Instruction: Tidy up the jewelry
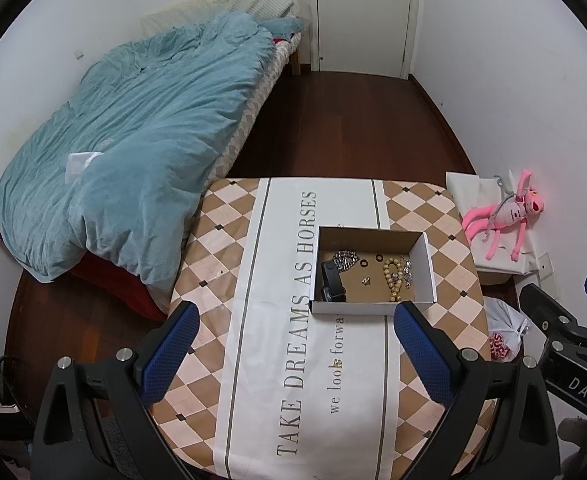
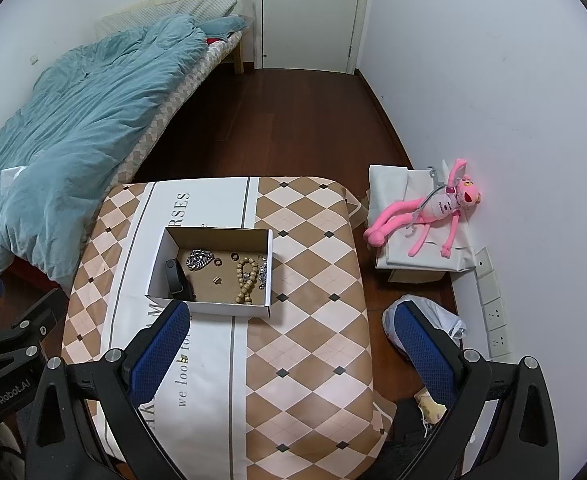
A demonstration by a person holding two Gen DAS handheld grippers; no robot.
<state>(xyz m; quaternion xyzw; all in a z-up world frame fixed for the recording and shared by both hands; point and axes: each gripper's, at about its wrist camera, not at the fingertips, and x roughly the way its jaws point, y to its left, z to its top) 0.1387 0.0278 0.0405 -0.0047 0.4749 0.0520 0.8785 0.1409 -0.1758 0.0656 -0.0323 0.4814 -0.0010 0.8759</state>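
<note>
**Jewelry gathered in an open box; both grippers raised and empty**

Blue-padded fingers of the left gripper (image 1: 295, 330) frame the near edge of the scene, spread wide apart with nothing between them; the right gripper (image 2: 289, 330) is likewise spread and empty. Both hang above the table (image 1: 433, 208), short of the cardboard box (image 1: 371, 306), which sits on the white printed runner (image 1: 285, 320). Inside the box lie a silver chain (image 1: 346, 259), a black watch (image 1: 332, 282), two dark rings (image 1: 370, 261), a small gold piece (image 1: 366, 281), a wooden bead bracelet (image 1: 392, 276) and a silvery piece (image 1: 407, 271) by the right wall. Apart from a tiny gold speck (image 1: 337, 361) on the runner's lettering, which may be a stray piece, no jewelry is visible outside the box. Judged from this layout, collection appears largely complete; any sorting within the box, or retrieval of the speck, remains undone. A pink plush toy (image 2: 433, 210) rests beside the wall.
</note>
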